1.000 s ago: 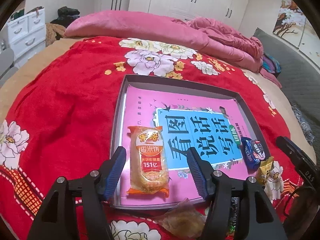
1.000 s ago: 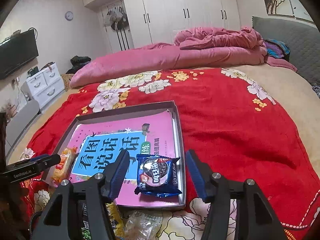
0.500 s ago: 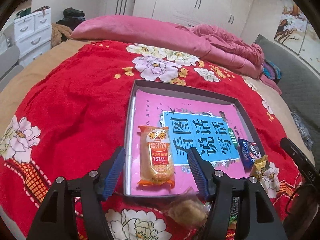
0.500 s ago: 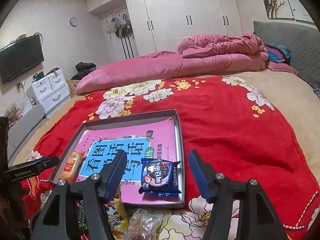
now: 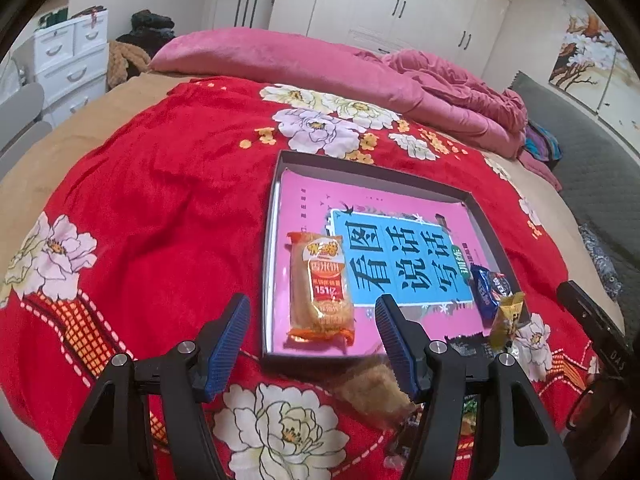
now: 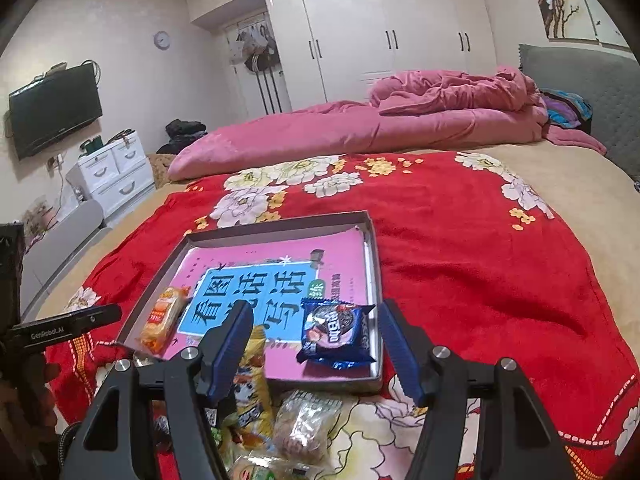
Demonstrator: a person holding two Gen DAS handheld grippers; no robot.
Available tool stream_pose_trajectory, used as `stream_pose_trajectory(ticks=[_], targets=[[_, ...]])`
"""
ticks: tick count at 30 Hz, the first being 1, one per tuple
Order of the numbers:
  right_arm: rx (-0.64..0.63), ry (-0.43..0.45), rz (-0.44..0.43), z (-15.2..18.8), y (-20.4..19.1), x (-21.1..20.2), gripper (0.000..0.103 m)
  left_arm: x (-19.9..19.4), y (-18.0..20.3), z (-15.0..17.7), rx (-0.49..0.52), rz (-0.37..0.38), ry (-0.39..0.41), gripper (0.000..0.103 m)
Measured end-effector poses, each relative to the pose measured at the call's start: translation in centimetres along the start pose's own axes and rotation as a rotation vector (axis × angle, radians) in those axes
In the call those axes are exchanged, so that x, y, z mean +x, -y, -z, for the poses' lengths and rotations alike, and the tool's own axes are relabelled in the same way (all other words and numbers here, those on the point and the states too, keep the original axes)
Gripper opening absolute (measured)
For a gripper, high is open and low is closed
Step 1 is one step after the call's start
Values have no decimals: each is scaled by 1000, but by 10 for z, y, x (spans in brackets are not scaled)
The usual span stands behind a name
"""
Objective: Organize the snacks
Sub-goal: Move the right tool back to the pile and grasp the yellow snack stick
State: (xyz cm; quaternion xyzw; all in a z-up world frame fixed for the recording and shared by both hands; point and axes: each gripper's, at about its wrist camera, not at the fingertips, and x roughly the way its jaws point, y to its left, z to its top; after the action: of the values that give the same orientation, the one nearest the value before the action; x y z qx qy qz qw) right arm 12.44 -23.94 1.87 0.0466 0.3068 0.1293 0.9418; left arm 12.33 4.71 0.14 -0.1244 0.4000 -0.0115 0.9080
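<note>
An orange rice-cracker packet (image 5: 320, 288) and a blue cookie packet (image 6: 338, 334) are seen in the shallow grey cardboard tray (image 5: 269, 248); both the left hand-held gripper (image 5: 312, 328) and the right hand-held gripper (image 6: 316, 336) are held wide, empty.

Both tongs (image 5: 312, 314) (image 6: 314, 320) agape, empty

the bed (image 6: 560, 184) wears a red floral blanket (image 5: 160, 208). on it lie a shallow grey box (image 5: 276, 184), a pink quilt (image 6: 360, 132) and loose wrapped snacks (image 6: 304, 424).
</note>
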Motion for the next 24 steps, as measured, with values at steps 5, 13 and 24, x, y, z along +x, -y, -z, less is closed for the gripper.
stream_pose_trajectory(ticks=[5,13,24], targets=[[-14,-21,-22,5,-6,-1,65,-1,6,7,22,-1,-12,67],[-49,-69,-60,14,-20,2,65,-3,25,22,87,16,-45,67],[-98,-164,-95,31,-37,16,65,6,41,43,173,37,-119,67]])
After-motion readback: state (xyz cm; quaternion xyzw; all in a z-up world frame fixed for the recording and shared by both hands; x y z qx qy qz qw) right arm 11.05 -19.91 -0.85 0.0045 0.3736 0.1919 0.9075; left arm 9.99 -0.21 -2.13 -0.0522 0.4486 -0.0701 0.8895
